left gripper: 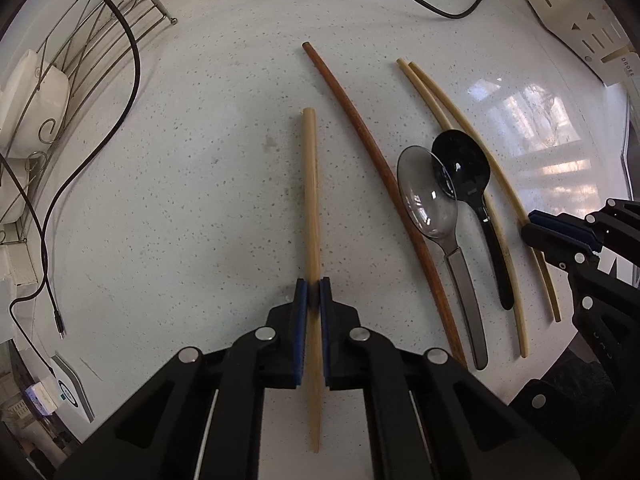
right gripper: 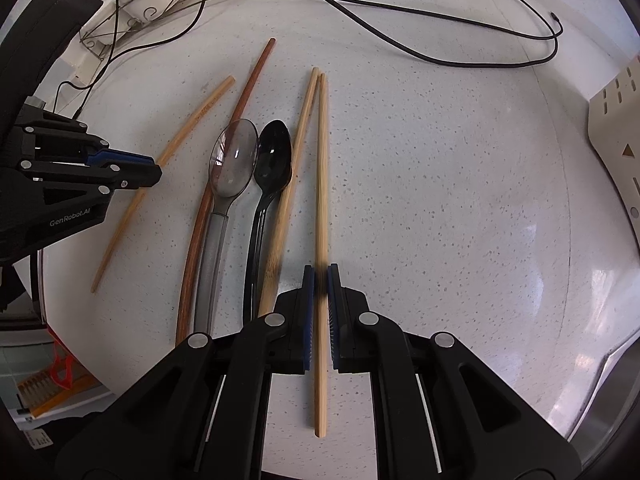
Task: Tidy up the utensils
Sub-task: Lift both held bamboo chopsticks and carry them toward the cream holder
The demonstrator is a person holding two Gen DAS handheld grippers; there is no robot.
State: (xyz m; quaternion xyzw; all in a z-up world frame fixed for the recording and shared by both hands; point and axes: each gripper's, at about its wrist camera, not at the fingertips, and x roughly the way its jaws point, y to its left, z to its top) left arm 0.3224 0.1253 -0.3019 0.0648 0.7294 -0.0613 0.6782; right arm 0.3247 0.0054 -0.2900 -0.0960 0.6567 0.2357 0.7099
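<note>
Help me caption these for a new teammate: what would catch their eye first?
Each gripper is clamped on a pale chopstick: the left gripper on one lying alone mid-counter, the right gripper on one beside its twin. Between them lie a clear spoon and a black spoon, bowls touching, beside a long reddish-brown chopstick.

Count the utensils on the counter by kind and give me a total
Light bamboo chopsticks: 3
Dark brown chopstick: 1
Clear spoon: 1
Black spoon: 1
Total: 6
</note>
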